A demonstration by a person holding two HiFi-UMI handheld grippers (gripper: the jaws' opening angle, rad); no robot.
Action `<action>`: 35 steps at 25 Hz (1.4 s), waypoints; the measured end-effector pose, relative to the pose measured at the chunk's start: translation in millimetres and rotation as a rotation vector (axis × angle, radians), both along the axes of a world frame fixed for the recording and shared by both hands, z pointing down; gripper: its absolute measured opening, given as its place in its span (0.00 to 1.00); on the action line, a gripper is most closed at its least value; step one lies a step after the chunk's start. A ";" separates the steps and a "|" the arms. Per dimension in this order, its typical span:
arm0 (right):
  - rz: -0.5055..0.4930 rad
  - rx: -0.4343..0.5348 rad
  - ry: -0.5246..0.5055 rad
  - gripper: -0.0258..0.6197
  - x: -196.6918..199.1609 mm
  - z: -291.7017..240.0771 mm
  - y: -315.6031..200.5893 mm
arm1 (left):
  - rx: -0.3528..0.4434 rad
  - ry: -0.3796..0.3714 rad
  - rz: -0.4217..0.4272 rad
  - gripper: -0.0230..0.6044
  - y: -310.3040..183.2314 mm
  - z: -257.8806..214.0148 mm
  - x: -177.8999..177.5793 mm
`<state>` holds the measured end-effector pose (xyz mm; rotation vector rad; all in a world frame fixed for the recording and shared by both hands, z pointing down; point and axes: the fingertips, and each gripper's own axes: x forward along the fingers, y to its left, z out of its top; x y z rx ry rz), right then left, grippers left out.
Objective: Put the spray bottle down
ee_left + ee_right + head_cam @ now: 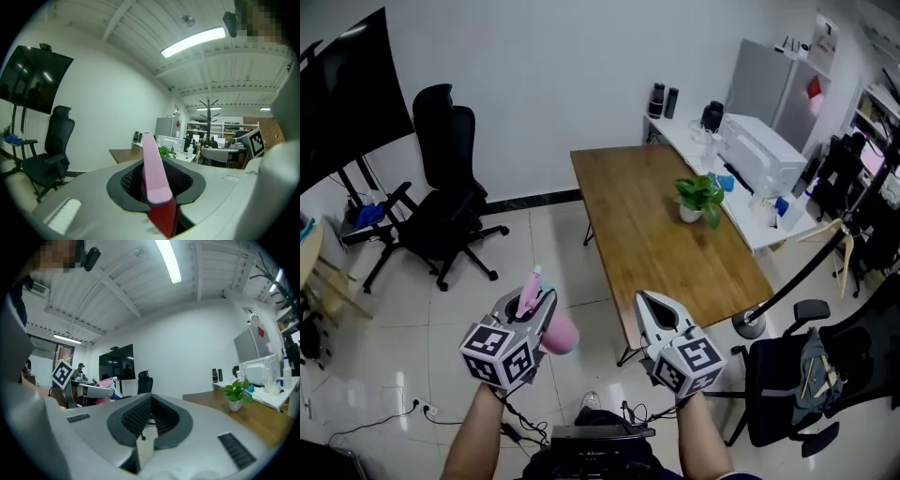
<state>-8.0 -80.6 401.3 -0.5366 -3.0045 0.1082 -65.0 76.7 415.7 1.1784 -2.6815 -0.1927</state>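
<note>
My left gripper (532, 302) is shut on a pink spray bottle (562, 334), held in the air over the tiled floor. The bottle's round body hangs to the right of the jaws and its nozzle (533, 275) pokes up past them. In the left gripper view a pink lever of the spray bottle (153, 168) stands up between the jaws of the left gripper (155, 164), with a red part under it. My right gripper (643, 300) is beside it, shut and empty. The right gripper view shows the right gripper (151, 403) closed on nothing.
A long wooden table (656, 246) stands ahead to the right with a potted plant (697, 198) on it. Behind it is a white desk (741, 217) with a printer (759, 150). A black office chair (445, 202) is at left, another chair (797, 375) at lower right.
</note>
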 end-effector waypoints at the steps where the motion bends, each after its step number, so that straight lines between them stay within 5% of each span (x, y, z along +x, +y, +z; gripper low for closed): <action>1: -0.002 -0.017 0.005 0.05 -13.3 2.6 -3.6 | -0.007 0.002 -0.003 0.22 -3.2 -0.2 -11.2; 10: -0.045 -0.064 0.010 0.05 -92.3 -2.3 -11.1 | -0.043 -0.027 -0.033 0.22 -12.3 -25.8 -94.8; 19: 0.080 -0.085 -0.009 0.05 -135.5 1.0 -52.2 | -0.041 -0.055 0.085 0.22 -62.1 -27.6 -163.3; 35: 0.545 -0.018 0.040 0.05 -278.6 0.4 -65.9 | -0.009 -0.015 0.591 0.22 -146.0 8.2 -345.4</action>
